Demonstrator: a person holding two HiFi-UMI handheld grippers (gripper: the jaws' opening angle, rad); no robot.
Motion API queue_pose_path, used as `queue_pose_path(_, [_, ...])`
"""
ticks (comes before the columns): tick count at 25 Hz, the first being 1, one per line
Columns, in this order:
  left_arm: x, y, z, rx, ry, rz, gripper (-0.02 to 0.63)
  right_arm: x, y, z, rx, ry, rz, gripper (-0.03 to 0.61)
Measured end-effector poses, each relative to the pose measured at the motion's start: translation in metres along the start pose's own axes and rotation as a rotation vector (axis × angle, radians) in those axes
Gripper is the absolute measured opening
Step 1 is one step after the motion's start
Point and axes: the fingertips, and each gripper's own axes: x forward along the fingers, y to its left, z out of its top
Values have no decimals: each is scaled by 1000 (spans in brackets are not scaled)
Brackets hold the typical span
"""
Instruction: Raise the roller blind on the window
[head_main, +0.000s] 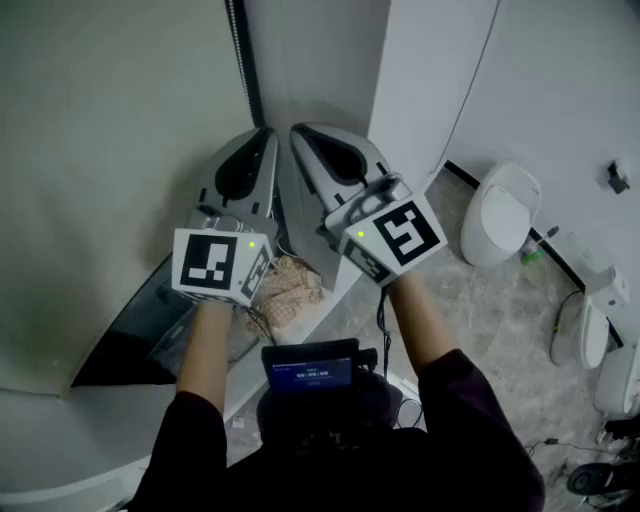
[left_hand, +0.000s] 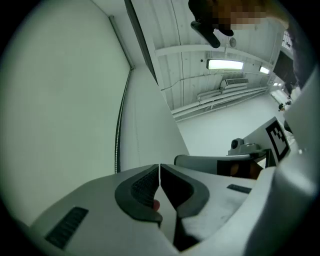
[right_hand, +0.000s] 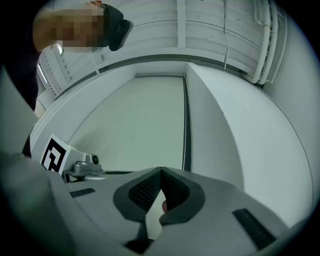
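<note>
Left tongs (left_hand: 159, 169) and right tongs (right_hand: 160, 172) are both closed on nothing, side by side. The roller blind (head_main: 100, 150) hangs ahead and left of them. Its bead chain (left_hand: 118, 140), beyond the tips, looks light, limp and slippery, so pinch it firmly.

No words can be read: the screen's (head_main: 311, 372) lines are too small, and the left cube (head_main: 215, 265) and right cube (head_main: 405, 232) bear only black-and-white square patterns.
</note>
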Motion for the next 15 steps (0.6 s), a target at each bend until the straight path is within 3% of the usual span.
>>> queue_pose_path(5, [3, 0, 3, -11, 5, 2, 20, 3, -2, 2, -1, -5, -3, 8])
queue_pose_path(10, [12, 7, 0, -92, 10, 14, 21, -2, -7, 6, 97, -39, -1, 8])
queue_pose_path(13, [35, 23, 6, -91, 10, 45, 26, -4, -14, 10, 95, -49, -6, 8])
queue_pose_path(15, [57, 35, 13, -78, 9, 64, 71, -6, -18, 11, 69, -39, -15, 8])
